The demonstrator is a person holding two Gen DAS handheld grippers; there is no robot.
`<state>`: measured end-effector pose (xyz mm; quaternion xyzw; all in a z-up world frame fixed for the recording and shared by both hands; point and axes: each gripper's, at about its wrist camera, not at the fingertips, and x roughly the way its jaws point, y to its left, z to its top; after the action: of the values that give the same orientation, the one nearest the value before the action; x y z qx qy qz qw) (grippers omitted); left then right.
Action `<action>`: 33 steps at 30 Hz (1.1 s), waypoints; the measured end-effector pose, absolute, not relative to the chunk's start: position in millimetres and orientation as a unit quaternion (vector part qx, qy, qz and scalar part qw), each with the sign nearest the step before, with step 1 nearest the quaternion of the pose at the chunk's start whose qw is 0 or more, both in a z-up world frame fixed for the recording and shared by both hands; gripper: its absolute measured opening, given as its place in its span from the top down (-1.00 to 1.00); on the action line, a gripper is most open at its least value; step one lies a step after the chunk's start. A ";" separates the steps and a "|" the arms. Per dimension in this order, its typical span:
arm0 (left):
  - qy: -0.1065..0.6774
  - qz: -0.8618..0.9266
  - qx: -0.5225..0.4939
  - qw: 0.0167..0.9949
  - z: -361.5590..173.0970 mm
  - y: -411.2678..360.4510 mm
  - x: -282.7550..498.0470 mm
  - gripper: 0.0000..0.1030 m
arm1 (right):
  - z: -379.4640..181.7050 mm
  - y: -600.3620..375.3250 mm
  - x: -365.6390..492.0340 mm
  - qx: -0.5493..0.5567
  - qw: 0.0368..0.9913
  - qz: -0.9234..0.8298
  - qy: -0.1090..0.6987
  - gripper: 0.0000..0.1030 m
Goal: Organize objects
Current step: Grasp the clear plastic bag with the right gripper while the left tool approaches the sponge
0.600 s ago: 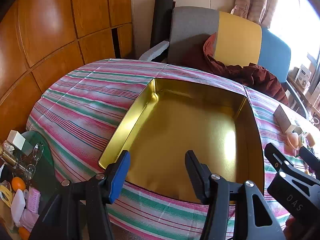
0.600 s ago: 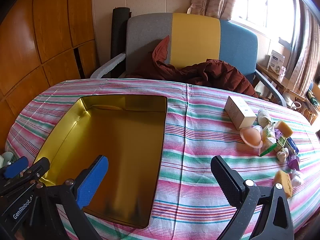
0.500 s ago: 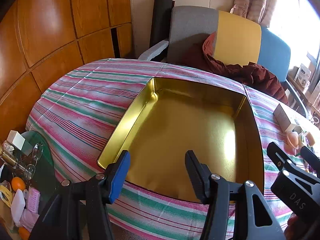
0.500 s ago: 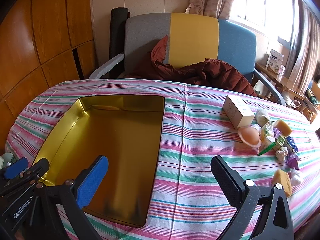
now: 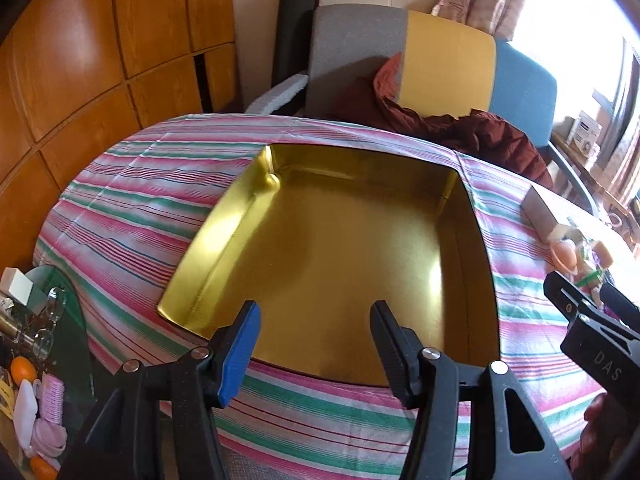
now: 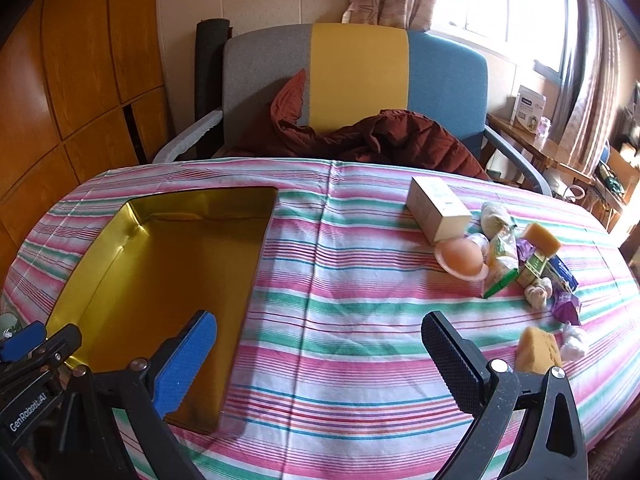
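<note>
Two grippers, both held above the table with nothing between the fingers. Left gripper (image 5: 314, 322): jaws partly apart, one blue ribbed pad, one black; it hangs over the near edge of the gold tin (image 5: 224, 236). Right gripper (image 6: 320, 338): jaws spread wide, over bare striped tablecloth (image 6: 340, 312) between the tin and the clutter.

One tin: rectangular, shiny gold metal, shallow walls, nothing inside, on the table's left half. One white cardboard box (image 6: 438, 214), oblong. One peach-coloured dome-shaped cup (image 6: 462, 258), just beside the box. Two yellow porous sponge blocks (image 6: 538, 350) (image 6: 540, 234). Several small crinkly wrapped packets (image 6: 502, 258), touching in a heap on the right; exact count unclear. Cloth: pink, green and white stripes, creased.
</note>
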<state>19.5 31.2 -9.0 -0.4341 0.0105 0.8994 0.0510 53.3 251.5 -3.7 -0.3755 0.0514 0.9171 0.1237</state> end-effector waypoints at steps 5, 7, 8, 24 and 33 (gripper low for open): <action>0.001 0.889 -0.440 0.125 -15.3 50.9 31.1 -0.12 | -12.6 285.4 70.4 -0.372 0.149 0.915 0.051 -1.00; 0.002 0.887 -0.438 0.148 -17.2 59.4 36.5 -0.12 | -18.1 300.9 74.4 -0.379 0.149 0.912 0.050 -1.00; 0.006 0.886 -0.435 0.161 -18.1 64.6 40.6 -0.12 | -21.6 309.6 77.1 -0.386 0.150 0.909 0.051 -1.00; 0.021 0.846 -0.443 0.296 -26.5 123.5 82.4 -0.12 | -28.2 507.8 130.8 -0.427 0.281 0.852 0.114 -1.00; 0.022 0.819 -0.468 0.330 -37.6 149.4 81.4 -0.12 | -72.9 568.9 136.3 -0.473 0.246 0.819 0.211 -0.44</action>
<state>81.4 149.4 -37.6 -0.4685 0.0217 0.8194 0.3296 136.3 568.9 -72.9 -0.4733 0.2112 0.8192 0.2456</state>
